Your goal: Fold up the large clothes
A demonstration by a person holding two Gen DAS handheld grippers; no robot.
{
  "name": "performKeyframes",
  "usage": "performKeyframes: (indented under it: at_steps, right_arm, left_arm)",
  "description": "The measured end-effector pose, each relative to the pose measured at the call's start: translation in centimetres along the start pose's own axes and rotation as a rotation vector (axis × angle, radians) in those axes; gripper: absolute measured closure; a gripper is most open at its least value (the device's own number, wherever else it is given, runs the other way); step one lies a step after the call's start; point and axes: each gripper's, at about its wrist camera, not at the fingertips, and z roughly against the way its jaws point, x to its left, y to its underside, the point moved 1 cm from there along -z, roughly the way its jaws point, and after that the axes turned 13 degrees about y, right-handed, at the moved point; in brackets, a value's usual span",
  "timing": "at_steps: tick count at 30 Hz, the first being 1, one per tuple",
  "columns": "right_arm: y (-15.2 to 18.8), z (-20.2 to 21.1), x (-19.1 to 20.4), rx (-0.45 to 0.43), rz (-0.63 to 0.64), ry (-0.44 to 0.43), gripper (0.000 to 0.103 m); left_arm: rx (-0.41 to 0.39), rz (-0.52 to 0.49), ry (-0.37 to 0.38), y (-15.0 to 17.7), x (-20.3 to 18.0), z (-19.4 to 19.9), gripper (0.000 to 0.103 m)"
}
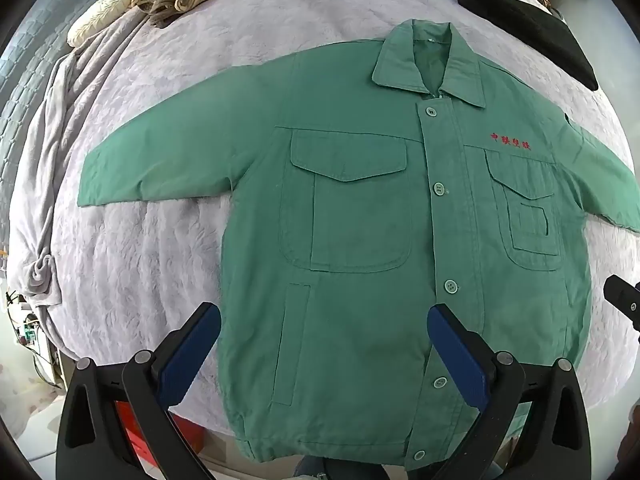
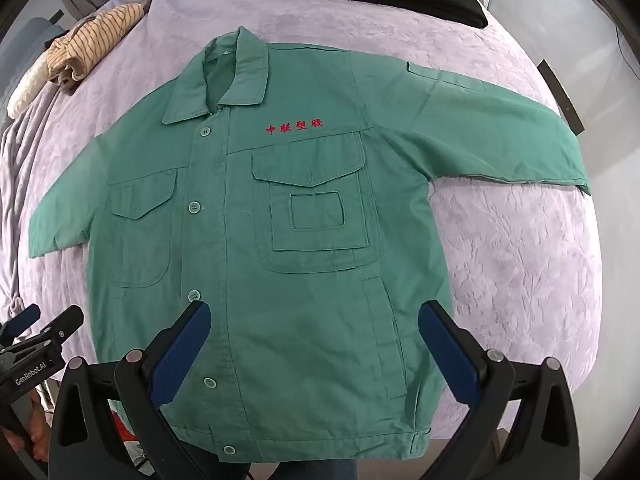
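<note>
Green jacket (image 1: 360, 240) below both downward-pointing, wide-open hand-held grippers (image 1: 324, 344) (image 2: 316, 340).

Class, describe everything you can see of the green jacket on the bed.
The green jacket lies flat, front up and buttoned, on the lilac bedspread, collar away from the cameras, both sleeves spread sideways. It looks like sturdy woven cotton. It has a pointed collar, pale green buttons, two flapped chest pockets, two slit pockets lower down, a sleeve pocket and red embroidered characters on one side of the chest. Its hem reaches the bed's near edge. Nothing grips it.
</note>
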Motion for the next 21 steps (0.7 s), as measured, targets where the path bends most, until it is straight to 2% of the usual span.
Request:
performKeyframes:
  at_steps: [21]
  right_arm:
    - [0.13,0.03,0.19,0.008,-0.008,0.0,0.0]
  left_arm:
    - [-0.002,0.001,0.003,0.05,-0.05,-0.02,0.0]
